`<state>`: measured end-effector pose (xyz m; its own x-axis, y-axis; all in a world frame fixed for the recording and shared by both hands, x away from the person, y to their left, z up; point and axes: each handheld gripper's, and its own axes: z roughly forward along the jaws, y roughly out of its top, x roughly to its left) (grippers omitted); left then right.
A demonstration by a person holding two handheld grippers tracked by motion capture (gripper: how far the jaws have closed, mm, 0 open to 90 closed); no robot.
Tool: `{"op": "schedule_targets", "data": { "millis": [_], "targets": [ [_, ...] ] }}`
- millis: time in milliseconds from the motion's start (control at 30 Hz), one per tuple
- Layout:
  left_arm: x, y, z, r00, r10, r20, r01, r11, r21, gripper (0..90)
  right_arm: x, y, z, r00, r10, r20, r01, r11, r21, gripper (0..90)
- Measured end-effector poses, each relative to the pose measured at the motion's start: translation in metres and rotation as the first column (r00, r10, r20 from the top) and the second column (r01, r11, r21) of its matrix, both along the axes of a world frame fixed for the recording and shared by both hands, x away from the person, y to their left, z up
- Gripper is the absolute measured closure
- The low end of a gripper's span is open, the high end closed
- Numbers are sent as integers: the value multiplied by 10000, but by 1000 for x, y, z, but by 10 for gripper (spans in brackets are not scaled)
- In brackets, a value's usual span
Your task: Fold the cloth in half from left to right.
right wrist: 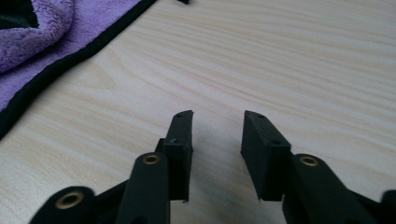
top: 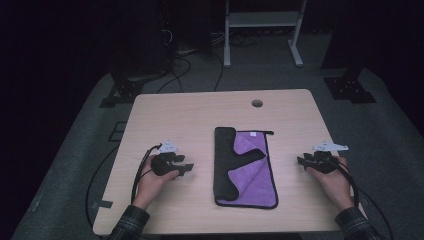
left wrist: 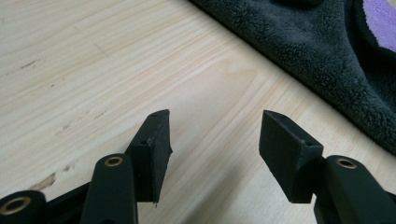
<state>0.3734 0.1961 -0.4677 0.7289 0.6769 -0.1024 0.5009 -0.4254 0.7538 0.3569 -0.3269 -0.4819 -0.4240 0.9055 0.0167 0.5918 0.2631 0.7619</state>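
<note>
**Ana:** Table (top: 175,110) first, since it is the biggest thing: pale wood, with a round cable hole (top: 257,103) near its far edge. What lies on it?

**Ben:** One folded towel (top: 245,167), purple inside with a dark outer face and dark binding. It sits about mid-table, slightly right of centre, with its long axis running near to far. A dark flap is turned over the purple along its left side.

**Ana:** And the hands?

**Ben:** A person's forearms come in from the near edge. The left gripper (top: 189,168) rests on the wood to the left of the towel; the right gripper (top: 301,161) sits to the right of it. Both point inward, toward the cloth.

**Ana:** Holding anything?

**Ben:** No. In the left gripper view the jaws stand wide apart with bare wood between them. In the right gripper view the jaws are also parted, less widely, and nothing is between them.

**Ana:** Which is nearer the towel?

**Ben:** From above, the two look about equally near, each clear of it and touching nothing but the table. The left gripper view shows the dark fleece edge (left wrist: 299,56) just ahead and to its right; the right gripper view shows the bound purple edge (right wrist: 60,60) off to its left.

**Ana:** So any grasp would be sideways?

**Ben:** I'd judge so: each gripper faces a long edge, across the towel's length.
</note>
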Motion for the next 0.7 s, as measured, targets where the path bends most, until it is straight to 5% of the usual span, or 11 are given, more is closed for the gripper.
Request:
{"op": "schedule_targets", "data": {
  "millis": [400,533,700],
  "targets": [
    [0,4,-6,9987,-257,-441,265,9995,193,334,8,14,27,9961,856,210,-863,9956,359,729],
    [-3,1,-8,9971,-761,-83,766,9940,781,174,11,25,40,9919,1230,320,-1245,9908,532,755],
    [-4,-3,-11,9946,-1014,217,970,9838,1506,83,16,42,49,9853,1642,469,-1668,9842,593,757]
  ]
}}
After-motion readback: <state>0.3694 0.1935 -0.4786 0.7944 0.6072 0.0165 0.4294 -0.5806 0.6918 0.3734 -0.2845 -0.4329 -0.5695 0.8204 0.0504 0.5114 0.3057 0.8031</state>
